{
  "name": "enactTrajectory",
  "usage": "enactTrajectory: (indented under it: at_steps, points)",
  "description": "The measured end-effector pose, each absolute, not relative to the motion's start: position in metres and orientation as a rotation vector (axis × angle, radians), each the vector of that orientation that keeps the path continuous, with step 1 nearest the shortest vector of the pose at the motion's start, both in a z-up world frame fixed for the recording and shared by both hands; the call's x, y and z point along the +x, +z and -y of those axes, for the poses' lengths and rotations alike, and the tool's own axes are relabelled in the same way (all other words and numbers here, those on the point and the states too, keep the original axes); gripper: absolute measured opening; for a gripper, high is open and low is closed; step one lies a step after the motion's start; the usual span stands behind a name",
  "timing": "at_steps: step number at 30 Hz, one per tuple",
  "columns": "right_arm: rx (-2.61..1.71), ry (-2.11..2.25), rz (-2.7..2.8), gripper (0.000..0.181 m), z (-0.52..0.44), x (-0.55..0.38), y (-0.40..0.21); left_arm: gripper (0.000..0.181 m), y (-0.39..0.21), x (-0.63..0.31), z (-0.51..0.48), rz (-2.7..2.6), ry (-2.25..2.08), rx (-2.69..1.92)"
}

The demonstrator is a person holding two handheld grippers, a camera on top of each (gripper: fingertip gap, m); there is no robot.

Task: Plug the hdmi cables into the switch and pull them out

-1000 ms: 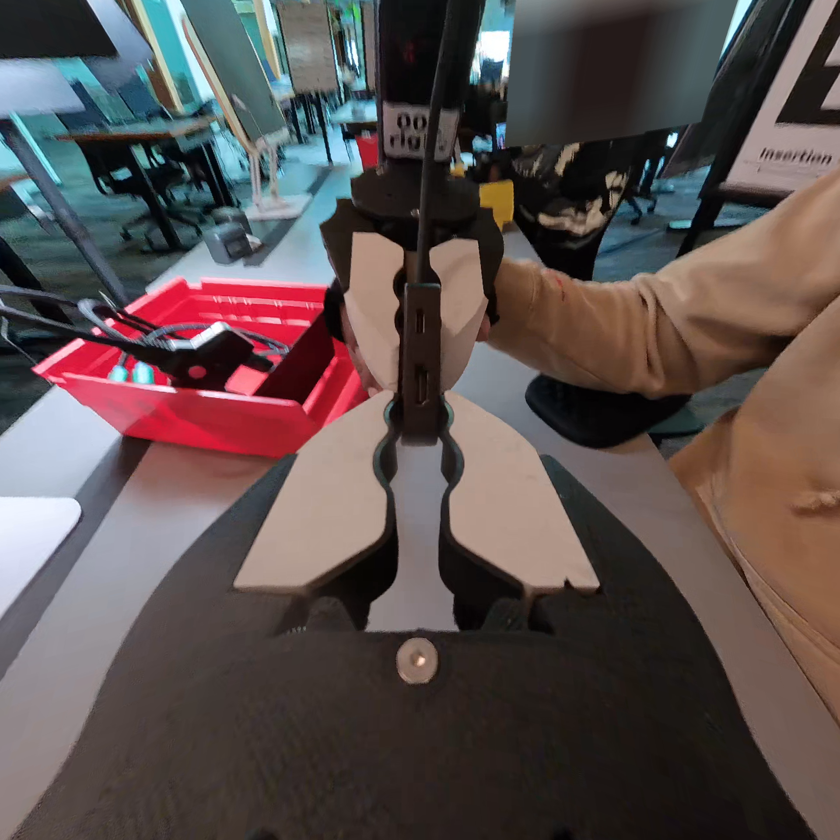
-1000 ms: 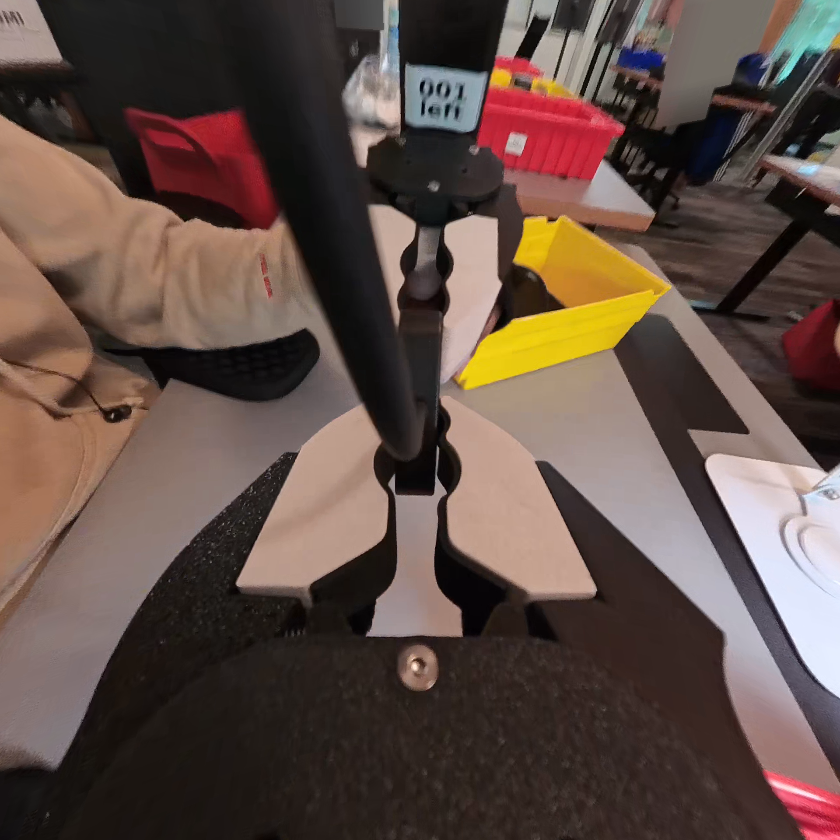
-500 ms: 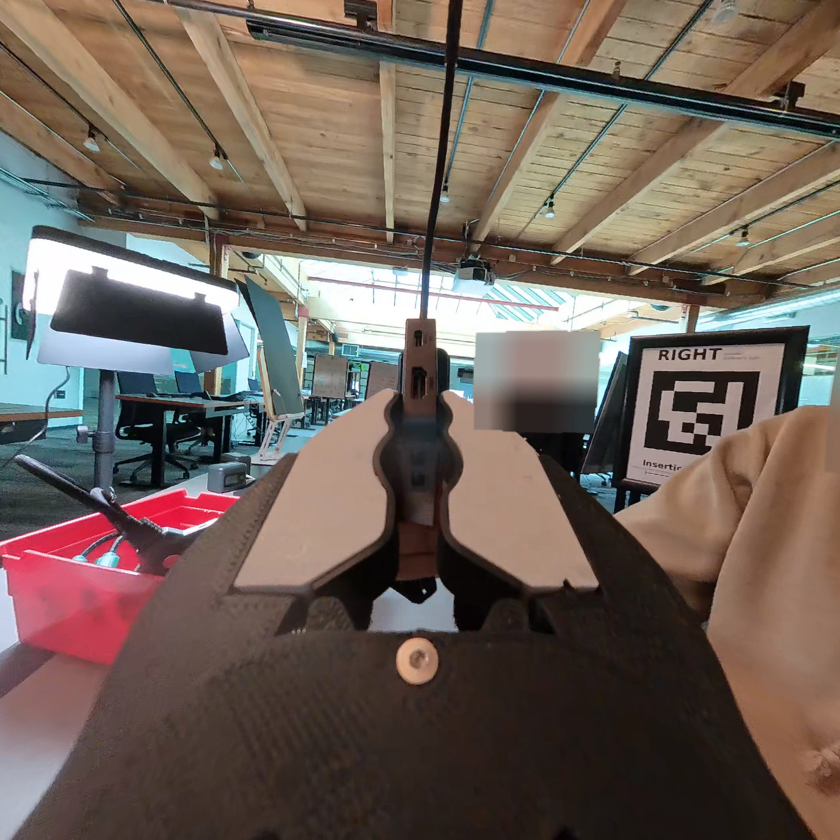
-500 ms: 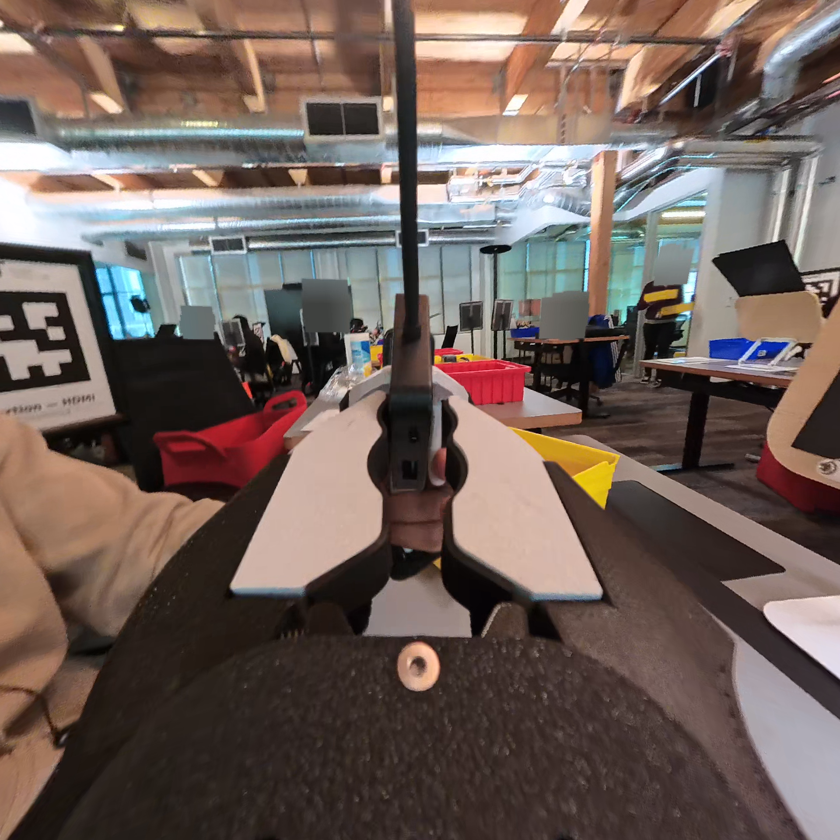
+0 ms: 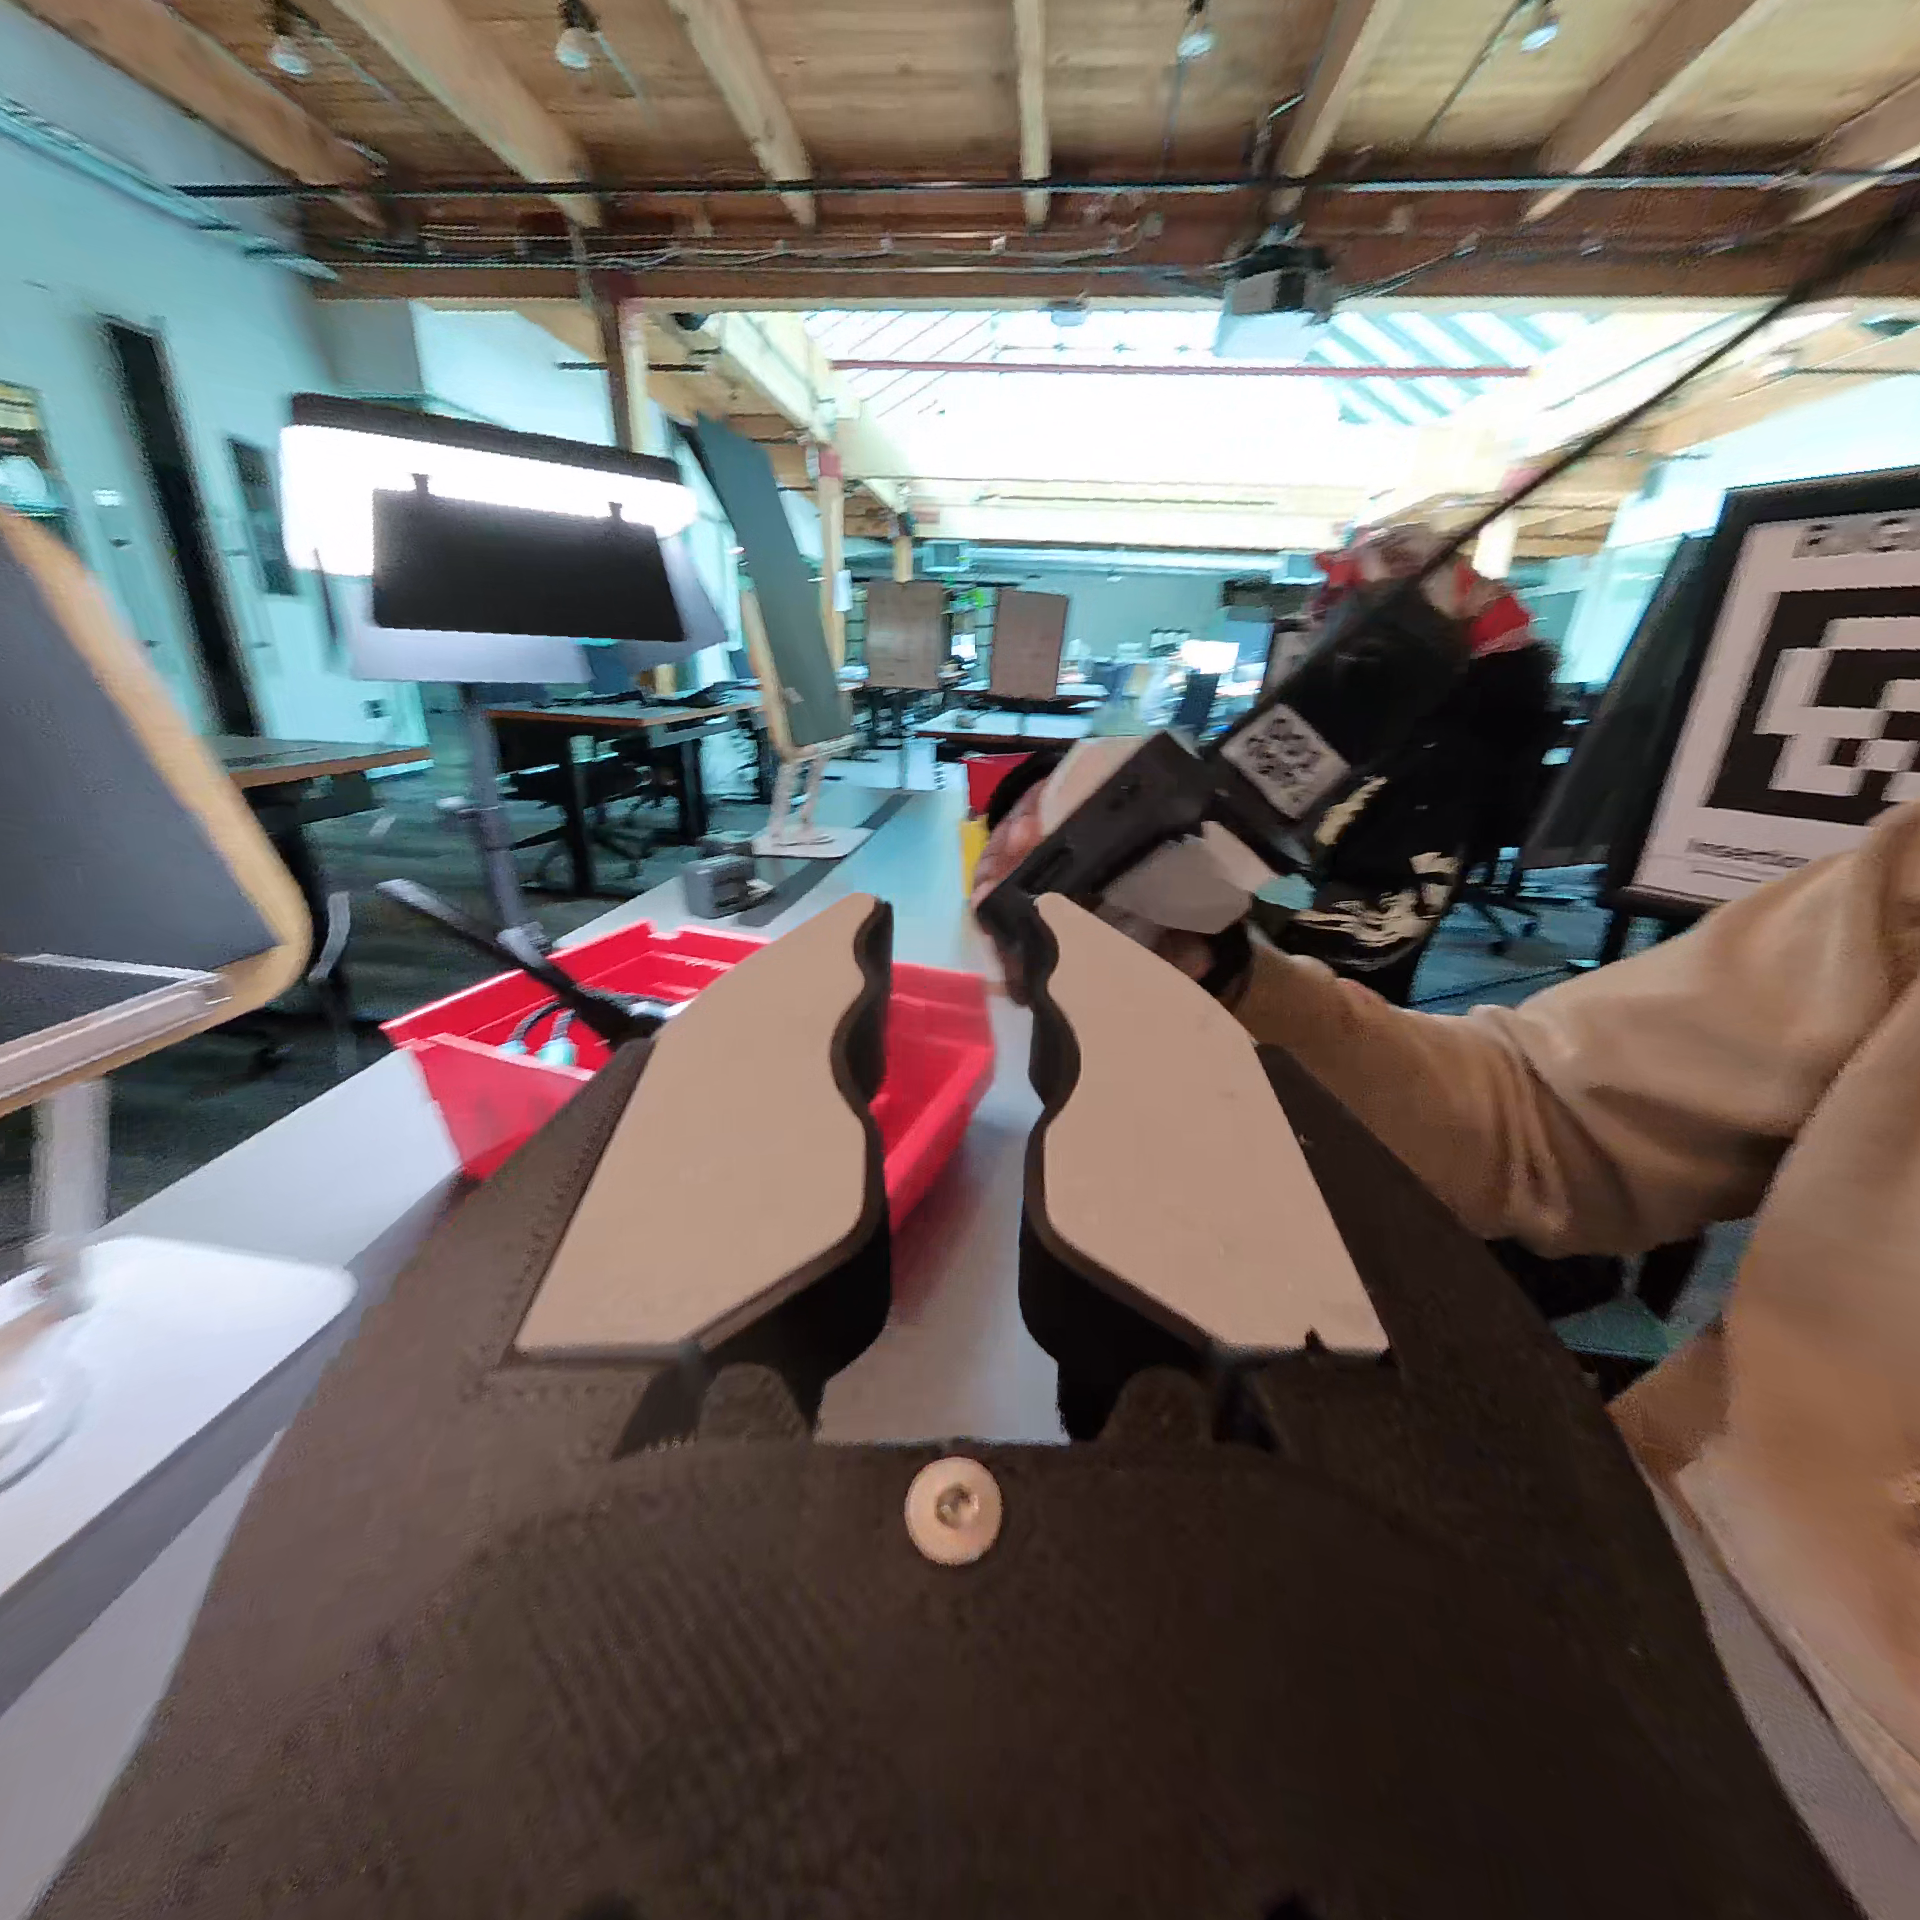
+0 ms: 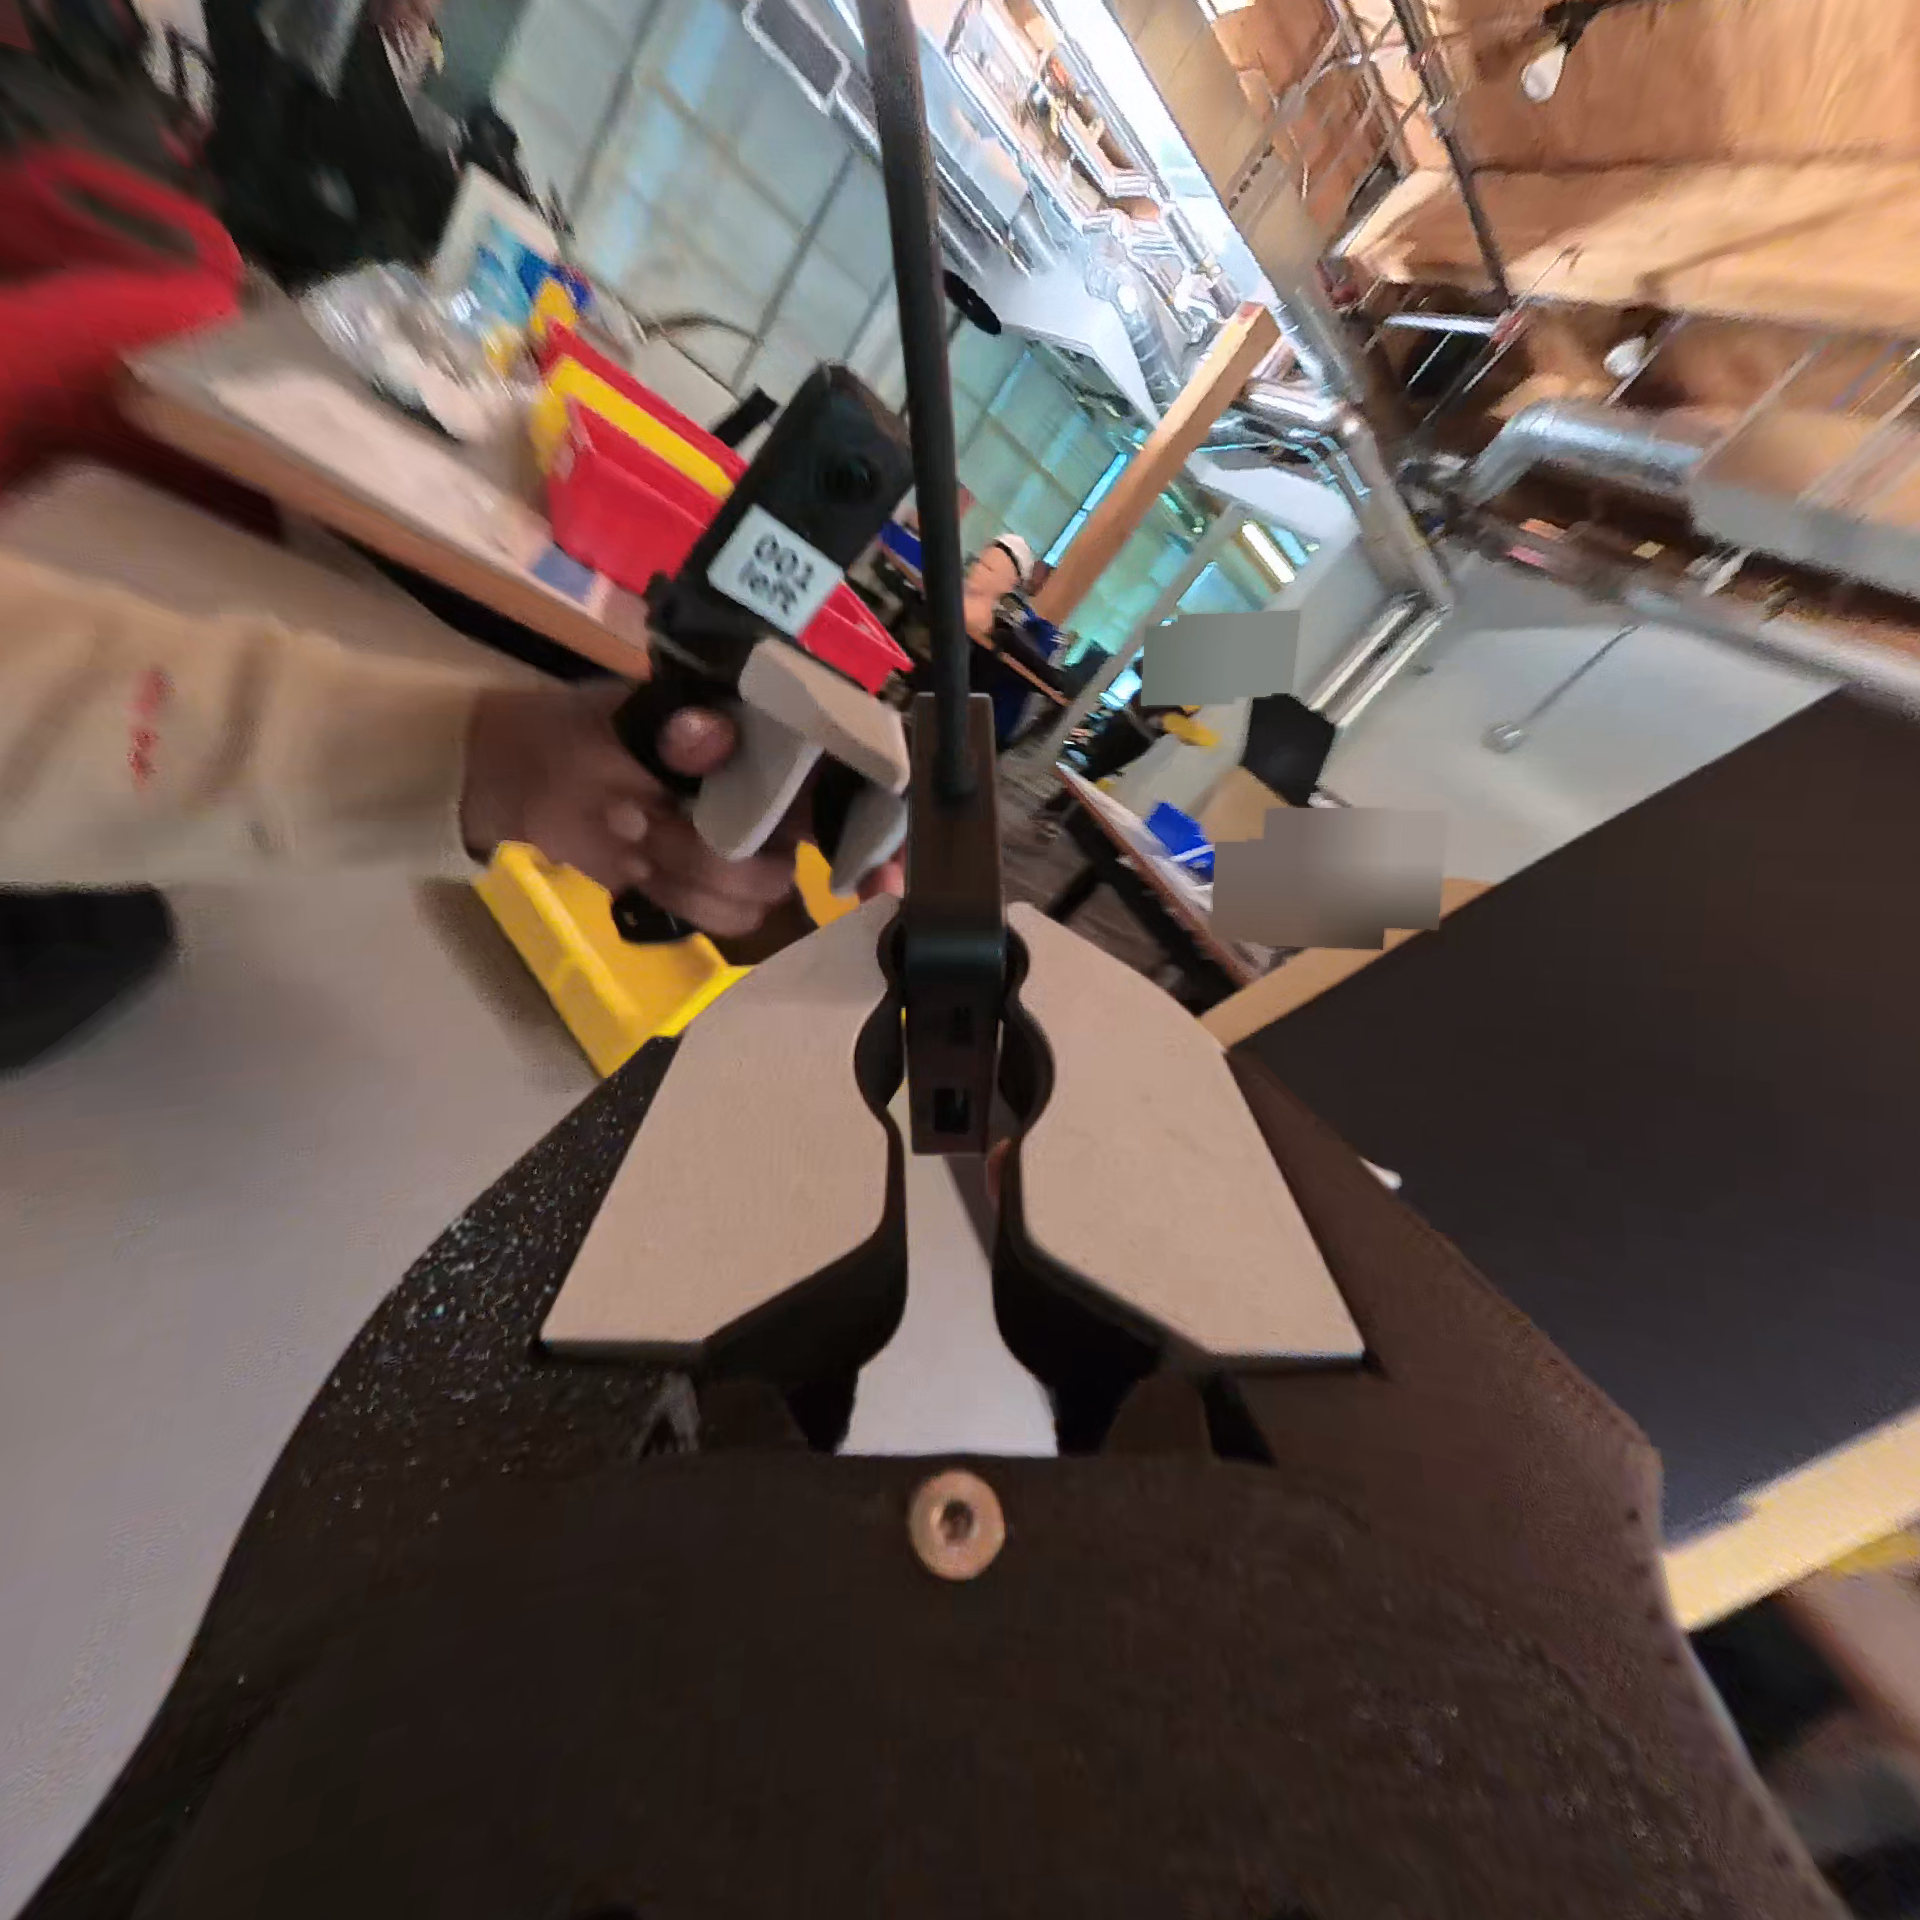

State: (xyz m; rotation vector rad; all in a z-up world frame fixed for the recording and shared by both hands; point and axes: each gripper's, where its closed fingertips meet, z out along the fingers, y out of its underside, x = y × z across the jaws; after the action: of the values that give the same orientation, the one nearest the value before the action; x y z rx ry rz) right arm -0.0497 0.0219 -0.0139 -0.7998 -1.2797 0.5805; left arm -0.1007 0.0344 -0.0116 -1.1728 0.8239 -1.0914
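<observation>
Grey table [image 5: 312, 1174], red bin [image 5: 935, 1049], yellow bin [image 6: 582, 945], right tool [image 6: 951, 935] gripping switch [image 6: 948, 1039]

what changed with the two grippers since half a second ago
The left gripper let go of the switch: its fingers now stand apart with nothing between them, swung off to one side. The right gripper stays clamped on the switch, its black cable still attached.

Black textured left gripper [image 5: 961, 935], grey fingers [image 5: 727, 1143] (wavy inner edges), silver screw [image 5: 953, 1508], beige sleeve [image 5: 1558, 1060]
</observation>
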Motion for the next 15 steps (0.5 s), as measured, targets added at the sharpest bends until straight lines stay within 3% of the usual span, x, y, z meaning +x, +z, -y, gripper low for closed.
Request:
enactTrajectory:
  at_steps: [10,15]
  points:
    - [-0.516,0.108,1.393,0.013,-0.003,-0.066,-0.034,0.016,0.017,-0.197,-0.054,-0.576,-0.735,-1.319]
    - [-0.396,0.002,1.552,0.013,0.022,-0.057,-0.062,0.022,-0.01,-0.218,-0.062,-0.604,-0.661,-1.598]
